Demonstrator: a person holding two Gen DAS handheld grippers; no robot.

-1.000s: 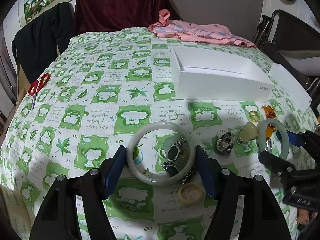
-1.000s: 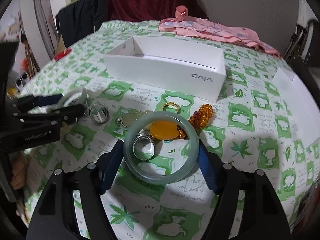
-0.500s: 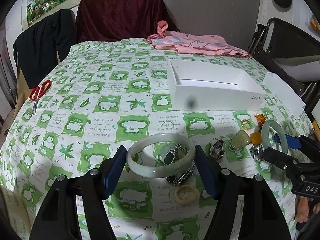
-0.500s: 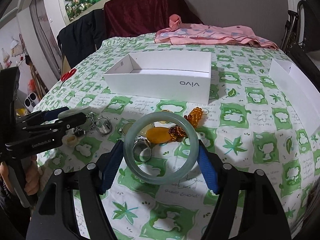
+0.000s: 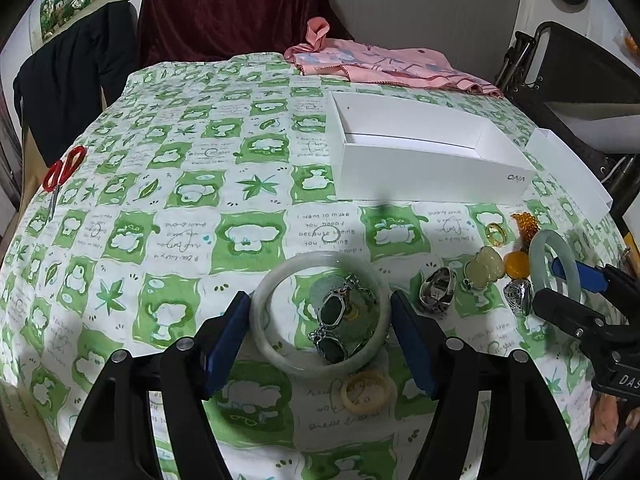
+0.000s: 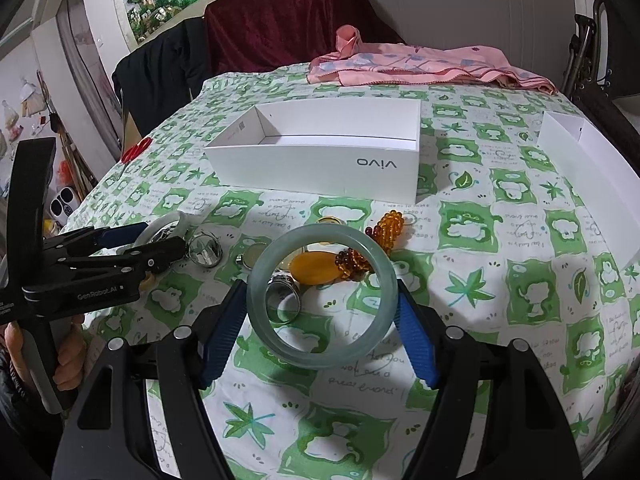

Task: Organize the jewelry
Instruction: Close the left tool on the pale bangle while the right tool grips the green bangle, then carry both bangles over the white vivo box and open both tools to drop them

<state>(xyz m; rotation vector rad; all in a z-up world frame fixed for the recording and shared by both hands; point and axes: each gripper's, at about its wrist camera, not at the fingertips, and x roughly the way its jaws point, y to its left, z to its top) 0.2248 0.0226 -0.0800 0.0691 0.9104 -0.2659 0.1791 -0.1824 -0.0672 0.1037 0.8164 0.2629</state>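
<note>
The white box [image 6: 316, 164] stands open and looks empty at the far middle of the green-checked tablecloth [image 5: 168, 216], with a second white tray [image 6: 592, 176] at the far right; neither seems to hold any jewellery, so by my reading the sorting has barely begun.

What has changed is height: both bangles, which lay lower among the pieces a second ago, now sit higher against the scene behind them; each is lifted, I judge. The right gripper [image 6: 320, 322] is clamped across the blue-green bangle [image 6: 322, 298], its blue pads pressing both sides, above the silver ring [image 6: 285, 299] and amber pendant [image 6: 314, 270]. The left gripper [image 5: 320, 330] brackets the pale bangle [image 5: 320, 314]; its jaws have just been opening slightly with the bangle between them, and the right pad shows a sliver of gap, so that hold looks loose.

The dark-stone chain [image 5: 334, 326] and cream ring [image 5: 368, 392] remain near, on the cloth; carrying both bangles far to the box looks like the next step.
</note>
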